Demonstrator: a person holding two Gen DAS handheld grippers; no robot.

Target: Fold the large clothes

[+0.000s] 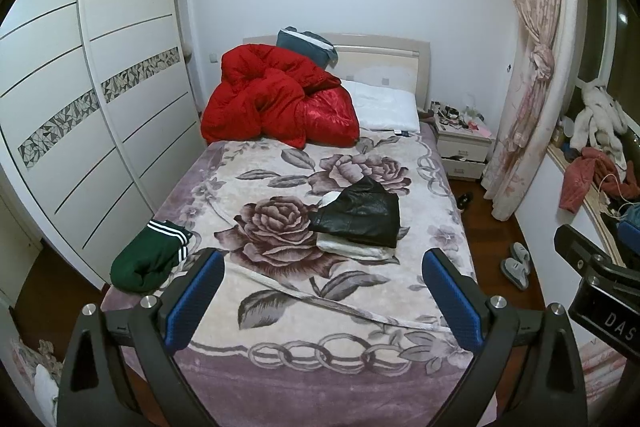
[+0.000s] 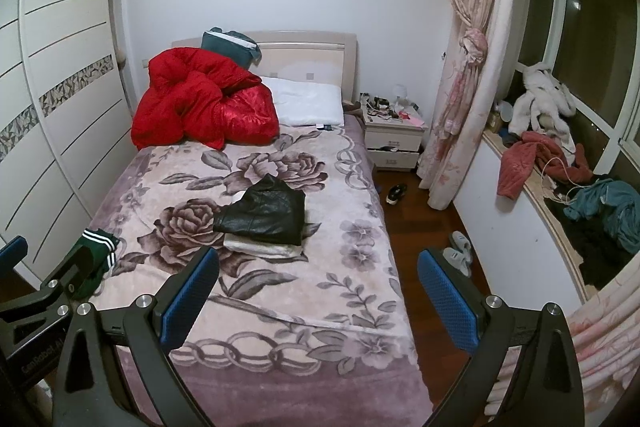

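Note:
A folded black leather garment (image 1: 360, 215) lies on a folded white garment (image 1: 352, 247) in the middle of the floral bed blanket (image 1: 280, 307); the stack also shows in the right wrist view (image 2: 266, 215). A rolled green garment with white stripes (image 1: 150, 255) sits at the bed's left edge, also seen in the right wrist view (image 2: 100, 251). My left gripper (image 1: 324, 295) is open and empty above the bed's foot. My right gripper (image 2: 318, 295) is open and empty, to the right of the left one.
A red quilt (image 1: 276, 99), a white pillow (image 1: 384, 105) and a grey cushion (image 1: 308, 45) lie at the headboard. A white wardrobe (image 1: 100, 87) stands left. A nightstand (image 2: 394, 139), pink curtain (image 2: 468, 67), slippers (image 2: 460, 251) and a cluttered window ledge (image 2: 560, 179) are on the right.

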